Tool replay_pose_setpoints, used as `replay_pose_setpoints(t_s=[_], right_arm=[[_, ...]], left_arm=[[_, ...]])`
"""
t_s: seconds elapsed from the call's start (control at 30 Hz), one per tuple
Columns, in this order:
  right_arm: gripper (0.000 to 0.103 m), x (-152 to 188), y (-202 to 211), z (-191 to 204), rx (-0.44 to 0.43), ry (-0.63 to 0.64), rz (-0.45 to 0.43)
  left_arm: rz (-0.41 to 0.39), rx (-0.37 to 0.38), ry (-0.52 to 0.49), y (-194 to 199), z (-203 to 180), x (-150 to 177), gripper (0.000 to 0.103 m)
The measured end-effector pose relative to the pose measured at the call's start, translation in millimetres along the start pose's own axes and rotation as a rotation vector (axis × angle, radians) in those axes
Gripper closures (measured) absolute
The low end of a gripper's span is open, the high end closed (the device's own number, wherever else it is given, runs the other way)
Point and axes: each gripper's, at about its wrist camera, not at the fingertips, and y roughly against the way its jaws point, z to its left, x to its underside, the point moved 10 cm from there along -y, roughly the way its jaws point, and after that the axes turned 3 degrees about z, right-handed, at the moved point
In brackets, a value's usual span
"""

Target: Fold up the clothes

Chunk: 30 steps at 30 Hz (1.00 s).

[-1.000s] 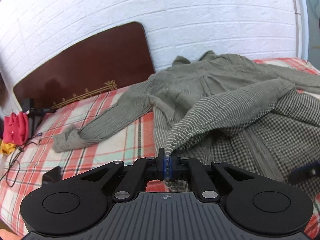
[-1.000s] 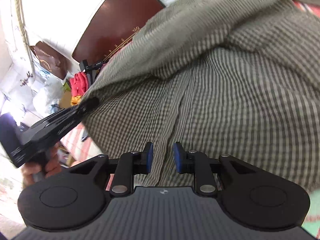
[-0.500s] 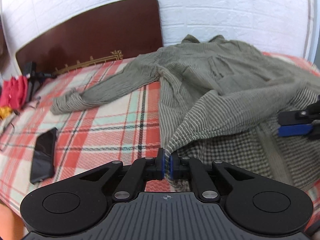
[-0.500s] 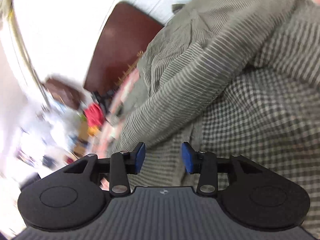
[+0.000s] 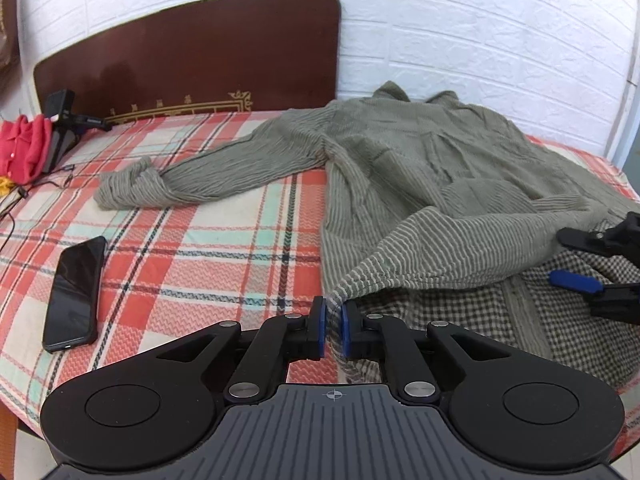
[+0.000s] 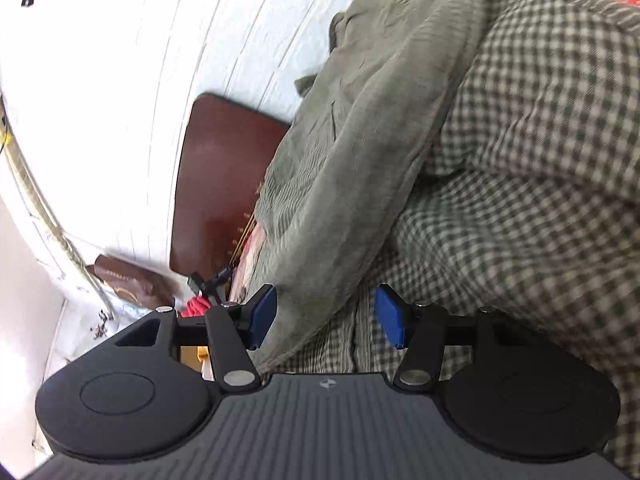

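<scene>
Left wrist view: my left gripper (image 5: 333,322) fingers had just parted around the green shirt (image 5: 420,184) hem; my right gripper (image 6: 326,322) fingers had spread apart.

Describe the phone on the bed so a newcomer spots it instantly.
Start at the dark brown wooden headboard and come down the red plaid bedsheet toward its near left edge. The flat black rectangular phone lies there, screen up, alone; it is glossy and rigid, unlike the fabrics nearby.
</scene>
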Motion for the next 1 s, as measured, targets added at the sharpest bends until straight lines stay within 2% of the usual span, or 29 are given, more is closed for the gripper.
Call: replay_pose_setpoints(t_s=[0.17, 0.23, 0.3, 0.33, 0.4, 0.47, 0.57, 0.67, 0.9, 1.0], right_arm=[[0.043, -9, -8, 2, 0.013, 0.024, -0.034], [0.049, -11, -9, 4, 0.010, 0.026, -0.043], [0.092, -11, -6, 11, -0.017, 0.039, -0.036], [0.095, -9, -2, 18, -0.034, 0.050, -0.028], [0.095, -5, 7, 31, -0.068, 0.072, -0.011], [0.095, -1, 16, 44, -0.101, 0.095, 0.005], [0.095, 3, 31, 68, -0.151, 0.131, 0.021], [0.095, 7, 39, 89, -0.202, 0.153, 0.034], [0.096, 12, 50, 124, -0.283, 0.209, 0.040], [0.096, 14, 57, 131, -0.301, 0.222, 0.039]], left_arm=[[0.027, -0.001, 0.044, -10, 14, 2, 0.079], [0.054, -0.010, 0.064, -16, 20, 8, 0.076], [0.076, -0.023, 0.064, -21, 25, 16, 0.074], [0.087, -0.030, 0.064, -23, 27, 20, 0.073], [0.084, -0.043, 0.039, -21, 28, 25, 0.069], [0.047, -0.075, -0.019, -13, 24, 27, 0.059], [-0.011, -0.127, -0.111, 0, 15, 25, 0.055], [-0.065, -0.130, -0.198, 14, -2, 22, 0.048], [-0.146, -0.155, -0.417, 20, -48, 17, 0.042], [-0.155, -0.168, -0.450, 8, -56, 14, 0.042]])
